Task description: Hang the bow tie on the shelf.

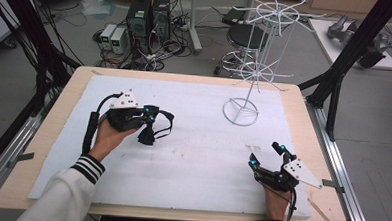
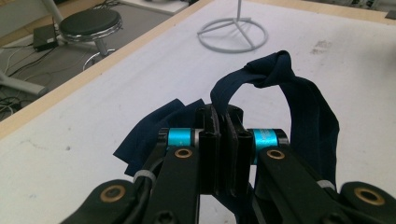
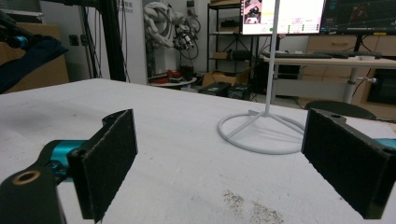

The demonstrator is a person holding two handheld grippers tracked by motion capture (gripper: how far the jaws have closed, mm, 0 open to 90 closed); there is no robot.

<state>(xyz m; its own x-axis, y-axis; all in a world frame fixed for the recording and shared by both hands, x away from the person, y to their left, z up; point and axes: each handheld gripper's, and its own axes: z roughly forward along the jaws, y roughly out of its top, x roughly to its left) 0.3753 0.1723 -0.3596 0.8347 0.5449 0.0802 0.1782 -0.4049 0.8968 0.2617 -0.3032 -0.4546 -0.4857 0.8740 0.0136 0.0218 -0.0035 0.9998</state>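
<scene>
The left tongs [image 1: 151, 119] are clamped on a dark blue cloth [image 1: 153, 131], held just above the white sheet [image 1: 192, 160] that covers the surface at its left side. In the left gripper view the cloth [image 2: 285, 93] rises from between the closed jaws, loops over and hangs down beside them, with a corner spread on the sheet. The right tongs [image 1: 267, 154] rest near the right front corner with jaws wide apart and nothing between them. A white wire rack [image 1: 258, 68] stands on its ring base toward the far right. A monitor [image 3: 282, 16] in the right gripper view shows writing too small to read
</scene>
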